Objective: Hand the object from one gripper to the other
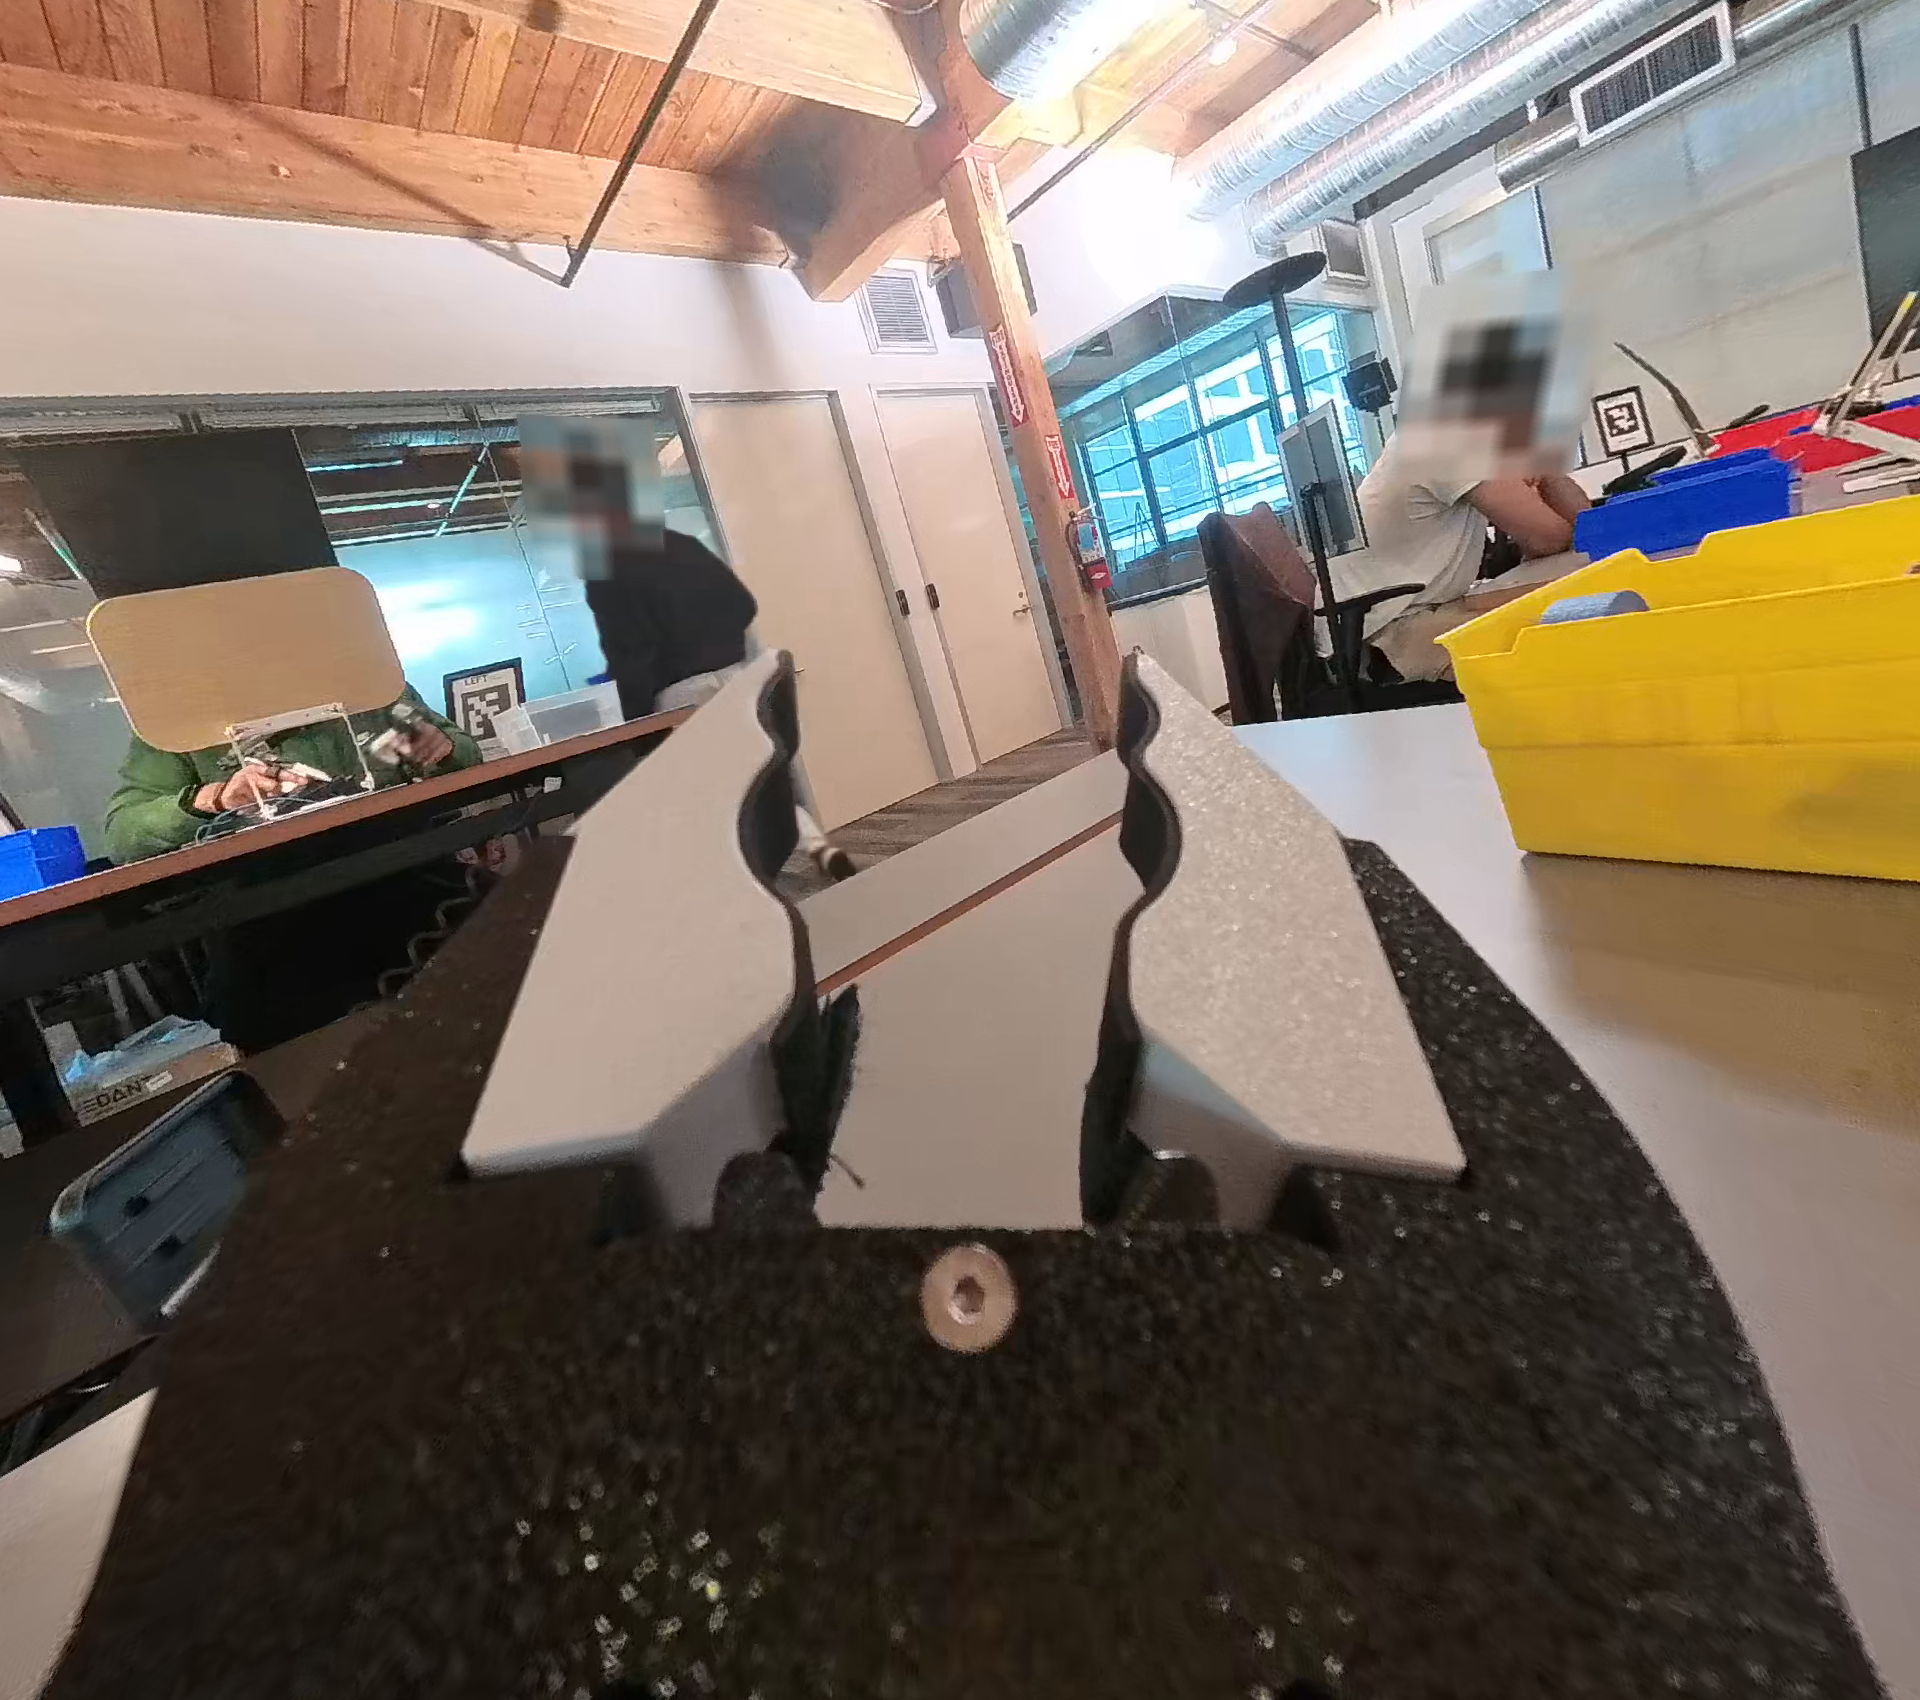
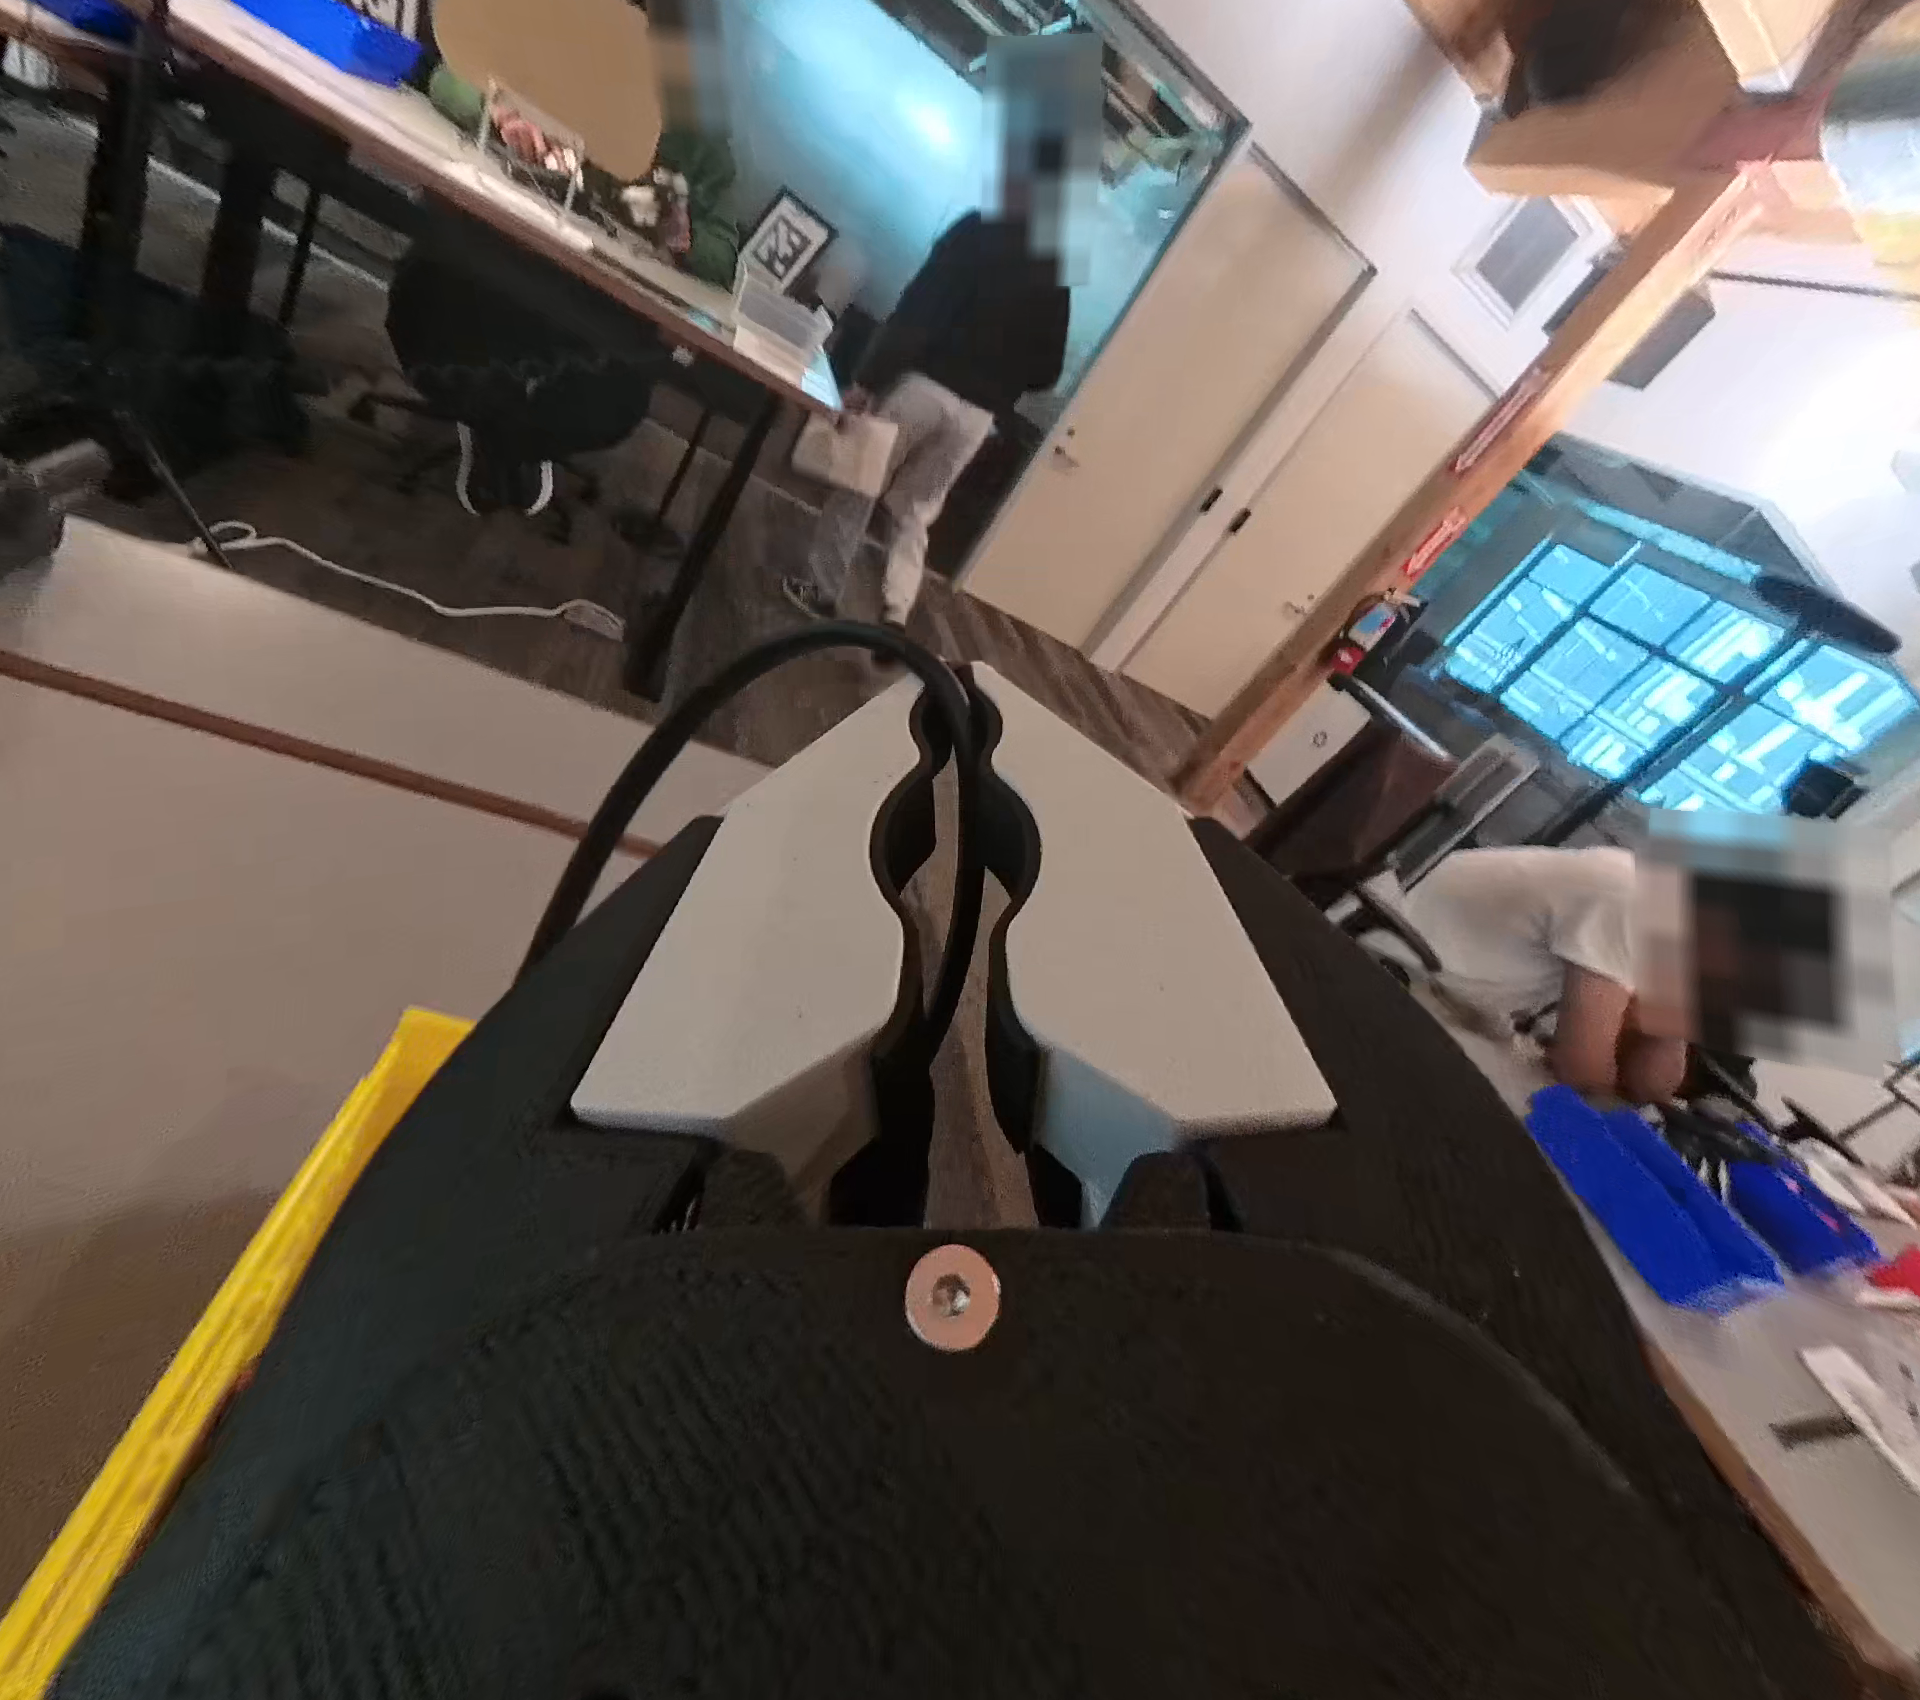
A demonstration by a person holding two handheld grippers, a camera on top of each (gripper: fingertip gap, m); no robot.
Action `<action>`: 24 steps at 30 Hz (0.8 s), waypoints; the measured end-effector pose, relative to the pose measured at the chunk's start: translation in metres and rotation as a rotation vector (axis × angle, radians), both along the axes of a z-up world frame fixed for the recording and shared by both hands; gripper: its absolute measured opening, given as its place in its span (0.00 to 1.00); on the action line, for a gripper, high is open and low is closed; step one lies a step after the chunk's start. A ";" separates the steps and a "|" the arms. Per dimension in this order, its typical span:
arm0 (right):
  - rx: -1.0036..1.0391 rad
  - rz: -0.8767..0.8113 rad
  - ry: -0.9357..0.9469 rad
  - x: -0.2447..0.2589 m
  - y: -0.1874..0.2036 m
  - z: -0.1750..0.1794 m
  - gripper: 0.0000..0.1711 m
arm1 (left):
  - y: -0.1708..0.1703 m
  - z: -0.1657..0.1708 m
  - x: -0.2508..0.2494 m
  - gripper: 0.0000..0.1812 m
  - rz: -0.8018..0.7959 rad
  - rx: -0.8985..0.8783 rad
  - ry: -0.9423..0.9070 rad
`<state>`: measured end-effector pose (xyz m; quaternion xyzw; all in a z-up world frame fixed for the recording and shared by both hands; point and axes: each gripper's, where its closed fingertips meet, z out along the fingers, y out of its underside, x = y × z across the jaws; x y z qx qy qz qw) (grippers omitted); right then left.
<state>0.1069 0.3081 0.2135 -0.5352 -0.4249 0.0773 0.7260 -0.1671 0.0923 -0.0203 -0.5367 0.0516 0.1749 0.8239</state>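
Observation:
In the right wrist view my right gripper (image 2: pixel 948 700) is shut on a thin black cable (image 2: pixel 665 746). The cable arcs out from the fingertips to the left and runs down behind the gripper body; a strand also hangs between the two grey fingers (image 2: pixel 790 954). This gripper is raised and tilted above the table. In the left wrist view my left gripper (image 1: pixel 951 684) is open and empty, its grey fingers (image 1: pixel 665 923) spread apart low over the grey table (image 1: pixel 1662 1079). Neither gripper shows in the other's view.
A yellow bin (image 1: pixel 1704 715) stands on the table to the right of the left gripper; its rim also shows at the lower left of the right wrist view (image 2: pixel 208 1338). Blue bins (image 1: pixel 1683 507) lie beyond. People sit and stand at other tables. My right fingertips sit around 45 cm from my left ones.

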 end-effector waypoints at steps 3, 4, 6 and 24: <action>-0.084 -0.013 -0.088 -0.006 0.010 -0.063 0.00 | 0.000 -0.001 0.000 0.32 -0.005 -0.004 -0.001; -0.131 -0.004 -0.125 -0.009 0.011 -0.085 0.00 | 0.001 -0.001 0.000 0.32 -0.004 -0.006 -0.002; -0.248 0.026 -0.205 -0.014 0.010 -0.129 0.00 | 0.002 -0.002 0.000 0.32 -0.004 -0.010 -0.003; -0.513 -0.421 -0.866 0.066 0.023 -0.220 0.40 | 0.007 -0.007 -0.003 0.31 -0.006 -0.042 -0.018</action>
